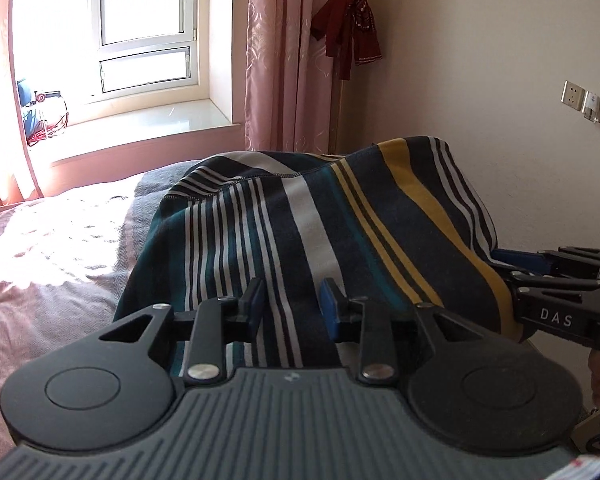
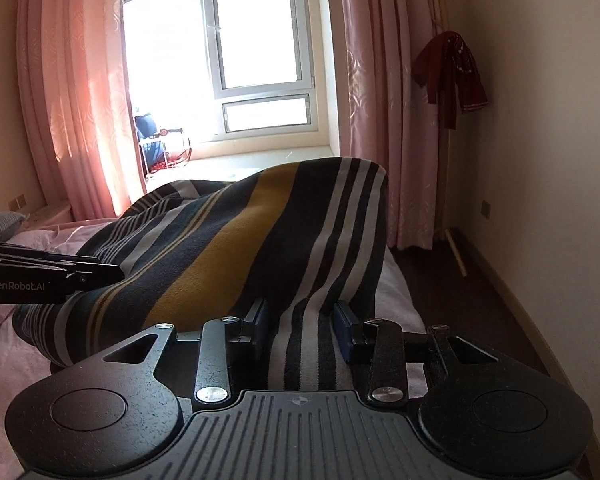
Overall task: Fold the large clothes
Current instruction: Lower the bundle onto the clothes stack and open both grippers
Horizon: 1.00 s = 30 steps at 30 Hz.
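Striped garment [image 1: 320, 216]: dark cloth with white, teal and mustard stripes, lifted off the bed [image 1: 40, 272] and draped between both tools — bunched high at the far side, hanging toward the near side.
Left hand-held gripper [image 1: 292, 308]: fingers [image 1: 254, 300] set apart at a middling gap, cloth running through the gap; whether the pads press it cannot be told.
Right hand-held gripper [image 2: 300, 320]: a narrow fold of the garment [image 2: 260, 232] passing between the fingers [image 2: 344, 324], which stand a little apart; firm clamping cannot be told either.
Seen from the left camera: right tool [image 1: 560, 296] at the right edge, its tip buried under the garment's hem.
Seen from the right camera: left tool [image 2: 52, 272] at the left edge, tip touching the cloth.
Bed: pink cover, sunlit on the left, below the hanging cloth.
Pillow [image 1: 156, 184]: grey, far on the bed, partly hidden behind the garment.
Window [image 2: 256, 52]: far wall, bright — pink curtains [image 2: 384, 92] on both sides.
Coat stand [image 2: 448, 68]: far right corner by the wall, dark red clothing hung on it.
Wall socket [image 1: 574, 96]: right wall, well apart from the garment.
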### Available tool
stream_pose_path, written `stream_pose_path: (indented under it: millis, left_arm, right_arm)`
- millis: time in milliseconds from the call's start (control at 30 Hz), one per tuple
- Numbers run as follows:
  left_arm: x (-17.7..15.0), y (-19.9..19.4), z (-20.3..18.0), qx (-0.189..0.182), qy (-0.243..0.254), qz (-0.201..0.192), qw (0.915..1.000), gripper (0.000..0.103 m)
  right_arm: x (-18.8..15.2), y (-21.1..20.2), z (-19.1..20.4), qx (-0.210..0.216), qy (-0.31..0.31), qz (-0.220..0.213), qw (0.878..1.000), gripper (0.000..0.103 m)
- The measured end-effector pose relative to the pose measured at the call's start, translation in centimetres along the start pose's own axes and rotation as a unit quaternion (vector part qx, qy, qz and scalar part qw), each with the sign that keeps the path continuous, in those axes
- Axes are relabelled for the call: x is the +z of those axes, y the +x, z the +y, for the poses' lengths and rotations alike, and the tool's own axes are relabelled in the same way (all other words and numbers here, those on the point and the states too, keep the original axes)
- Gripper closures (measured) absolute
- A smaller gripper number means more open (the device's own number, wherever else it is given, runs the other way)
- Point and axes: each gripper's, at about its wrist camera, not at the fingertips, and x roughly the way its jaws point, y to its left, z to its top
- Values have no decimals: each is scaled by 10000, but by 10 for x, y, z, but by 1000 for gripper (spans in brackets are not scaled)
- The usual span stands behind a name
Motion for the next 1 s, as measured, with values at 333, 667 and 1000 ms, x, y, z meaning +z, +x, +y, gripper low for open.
stream_pose_path:
  millis: [333,667,1000]
  left_arm:
    - [12,-21,1,219,-235,75,9995,73]
    - [-11,-126,8,620,-572,153,9963,34]
    - [-72,-215,14,571,-623,516,9951,22]
  right_arm:
    - [31,-23,18,-168,-169,234,9994,69]
    - [41,-118,26,378,489,-203,9979,35]
    - [-12,-205,83,158,370,219,9990,30]
